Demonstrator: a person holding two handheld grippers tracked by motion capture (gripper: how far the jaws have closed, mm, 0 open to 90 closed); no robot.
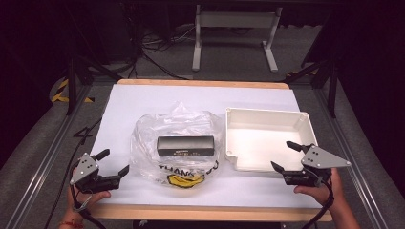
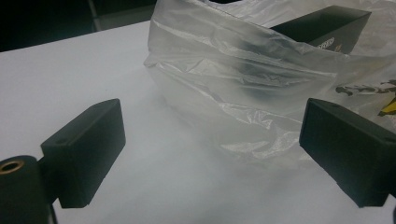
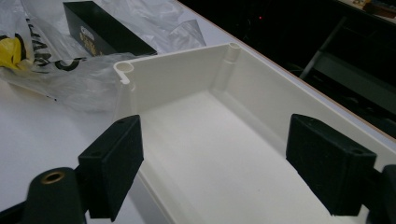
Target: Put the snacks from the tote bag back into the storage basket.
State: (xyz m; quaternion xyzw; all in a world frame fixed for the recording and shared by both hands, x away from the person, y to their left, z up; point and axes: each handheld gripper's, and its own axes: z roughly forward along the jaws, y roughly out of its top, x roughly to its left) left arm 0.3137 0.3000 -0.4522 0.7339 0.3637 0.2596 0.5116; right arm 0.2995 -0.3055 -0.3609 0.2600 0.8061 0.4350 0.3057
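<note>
White paper covers the table (image 1: 143, 102), wood edge showing at near and far sides. Nearest, at the front left, left gripper (image 1: 114, 162): jaws spread wide, nothing between them, aimed toward the bag. At the front right, right gripper (image 1: 288, 156): jaws likewise wide apart and empty, poised at the near right corner of the tray.

Mid-table, clear plastic bag (image 1: 179, 143), thin, crinkled, lying flat; yellow and black print at its near end, letters "THAN" legible, the rest folded. Within its outline, black box (image 1: 186, 145): long, rectangular, matte, long axis running left to right across the table. Small pale label on its near face, too small to read.

Just right of the bag, white plastic tray (image 1: 305, 126): rigid, smooth, rectangular, rounded corner posts, upright walls.
</note>
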